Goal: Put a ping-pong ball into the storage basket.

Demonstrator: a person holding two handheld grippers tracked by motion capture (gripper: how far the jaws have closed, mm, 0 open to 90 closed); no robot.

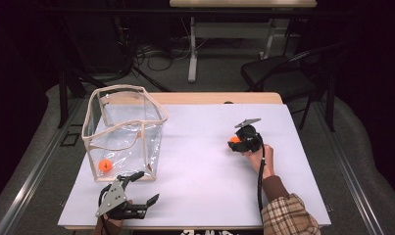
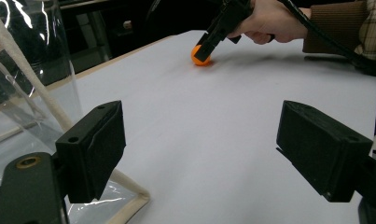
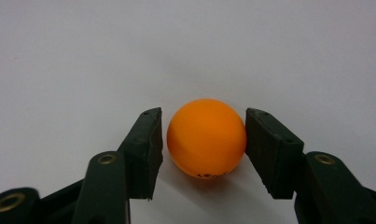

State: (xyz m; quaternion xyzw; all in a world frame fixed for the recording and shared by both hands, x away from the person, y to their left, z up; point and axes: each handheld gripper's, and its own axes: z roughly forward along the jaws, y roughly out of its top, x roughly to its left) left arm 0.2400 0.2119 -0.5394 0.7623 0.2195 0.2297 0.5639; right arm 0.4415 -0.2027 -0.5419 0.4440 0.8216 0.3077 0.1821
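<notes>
White table (image 1: 195, 161) bearing a clear bag (image 1: 124, 132) at its left, one orange ball (image 1: 105, 165) inside. Left tool (image 1: 136, 188) just in front of the bag, jaws wide and empty. Well right of the bag, right tool (image 3: 204, 140) clamped on a second orange ball (image 3: 206, 137) resting on the table.

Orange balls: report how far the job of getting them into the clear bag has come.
Done: one small orange ball already lies inside the clear plastic bag with beige trim. In hand: the right tool has its jaws on either side of a second orange ball on the white table cover; the right pad touches it, the left looks a hair off. Left: lifting it and dropping it in. The left tool waits open by the bag.
</notes>
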